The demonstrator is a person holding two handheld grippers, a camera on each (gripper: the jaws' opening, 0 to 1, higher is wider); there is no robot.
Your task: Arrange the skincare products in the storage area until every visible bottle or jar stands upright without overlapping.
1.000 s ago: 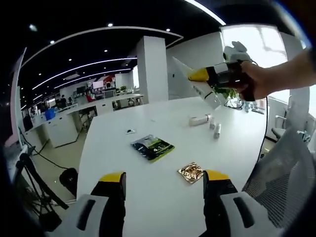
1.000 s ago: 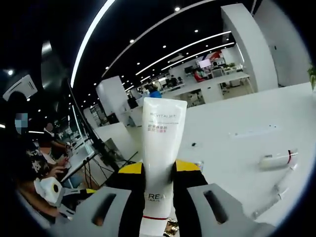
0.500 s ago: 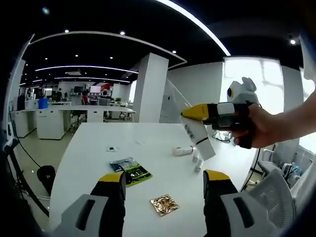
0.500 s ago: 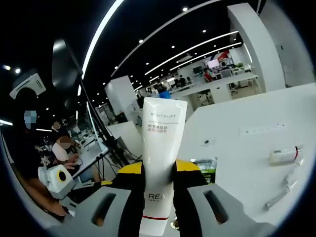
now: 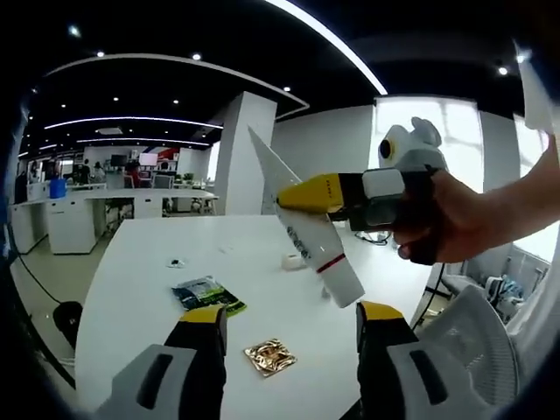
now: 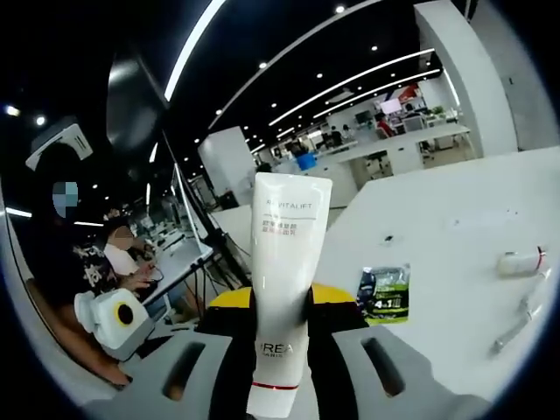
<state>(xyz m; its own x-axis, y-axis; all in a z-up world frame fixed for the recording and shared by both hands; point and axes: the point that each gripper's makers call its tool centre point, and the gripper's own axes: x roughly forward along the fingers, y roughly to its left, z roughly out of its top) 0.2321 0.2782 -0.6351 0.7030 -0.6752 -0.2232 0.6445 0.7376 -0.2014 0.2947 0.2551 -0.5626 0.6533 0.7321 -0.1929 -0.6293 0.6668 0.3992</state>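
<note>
Gripping a white cream tube (image 6: 282, 297) between its yellow-tipped jaws, the right claw (image 6: 282, 302) held it clear of the tabletop (image 6: 455, 289). In the right gripper view the tube's long axis ran straight along the jaws, its flat crimped end pointing away from the camera and its capped end toward it, below the jaws. In the left gripper view the same tube (image 5: 302, 232) hung in the air above the tabletop (image 5: 131, 262), tilted on a diagonal: the crimped end was up and to the left, the capped end down and to the right, with a red band near the cap. A hand (image 5: 442, 219) held the right claw (image 5: 306, 194) there. The left claw (image 5: 289, 319) stood released, its jaws well apart with nothing between them. On the tabletop lay a green-and-black sachet (image 5: 208, 295), a gold foil packet (image 5: 269, 357) and a small dark item (image 5: 178, 262). A small white tube (image 6: 520, 262) and slim sticks (image 6: 516, 319) lay flat farther off.
</note>
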